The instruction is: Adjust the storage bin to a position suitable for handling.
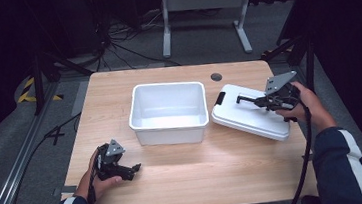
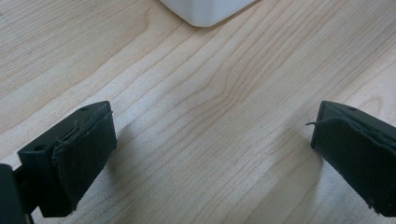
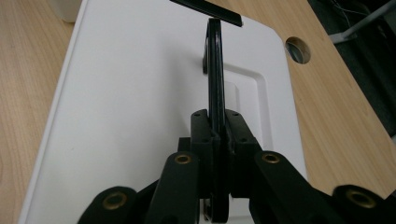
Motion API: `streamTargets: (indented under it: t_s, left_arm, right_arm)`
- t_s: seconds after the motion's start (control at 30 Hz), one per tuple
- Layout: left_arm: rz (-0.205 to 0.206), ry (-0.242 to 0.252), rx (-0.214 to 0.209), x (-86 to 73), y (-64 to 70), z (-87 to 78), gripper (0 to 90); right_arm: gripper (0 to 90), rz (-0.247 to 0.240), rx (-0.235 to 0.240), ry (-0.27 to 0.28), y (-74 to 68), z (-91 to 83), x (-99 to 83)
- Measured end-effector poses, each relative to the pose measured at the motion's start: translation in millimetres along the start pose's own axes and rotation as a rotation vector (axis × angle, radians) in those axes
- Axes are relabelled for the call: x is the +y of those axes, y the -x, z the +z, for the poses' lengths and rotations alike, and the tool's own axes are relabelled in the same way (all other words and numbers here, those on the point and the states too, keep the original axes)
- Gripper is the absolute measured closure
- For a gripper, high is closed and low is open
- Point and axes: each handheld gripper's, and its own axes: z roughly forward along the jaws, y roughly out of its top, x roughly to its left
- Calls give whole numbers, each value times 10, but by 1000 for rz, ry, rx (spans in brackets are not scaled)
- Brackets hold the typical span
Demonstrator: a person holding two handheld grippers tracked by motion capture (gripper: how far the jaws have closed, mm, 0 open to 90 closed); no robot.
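- A light wooden table (image 1: 186, 182) carries an open white rectangular plastic tub (image 1: 168, 112) near the middle, closer to the far edge
- A flat white plastic lid (image 1: 251, 118) lies at an angle just right of the tub, near the table's right edge, with a black latch (image 1: 220, 98) on its end nearest the tub
- The right hand-held gripper (image 1: 262, 101) is over the lid, its jaws closed tight on the lid's thin black handle (image 3: 215, 70), which stands upright
- The left hand-held gripper (image 1: 131, 171) rests low by the near left corner of the table, jaws spread wide with bare wood between them, holding nothing
- A round cable hole (image 1: 216, 77) sits in the table beyond the lid
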Motion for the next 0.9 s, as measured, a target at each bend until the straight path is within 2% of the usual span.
streamTargets:
  t_s: [0.27, 0.9]
  left_arm:
    - [0, 0, 0, 0, 0, 0, 6]
    - [4, 2, 0, 1, -4, 1, 5]
  right_arm:
    - [843, 29, 12, -33, -11, 269, -109]
    - [837, 101, 19, -36, 54, 533, -258]
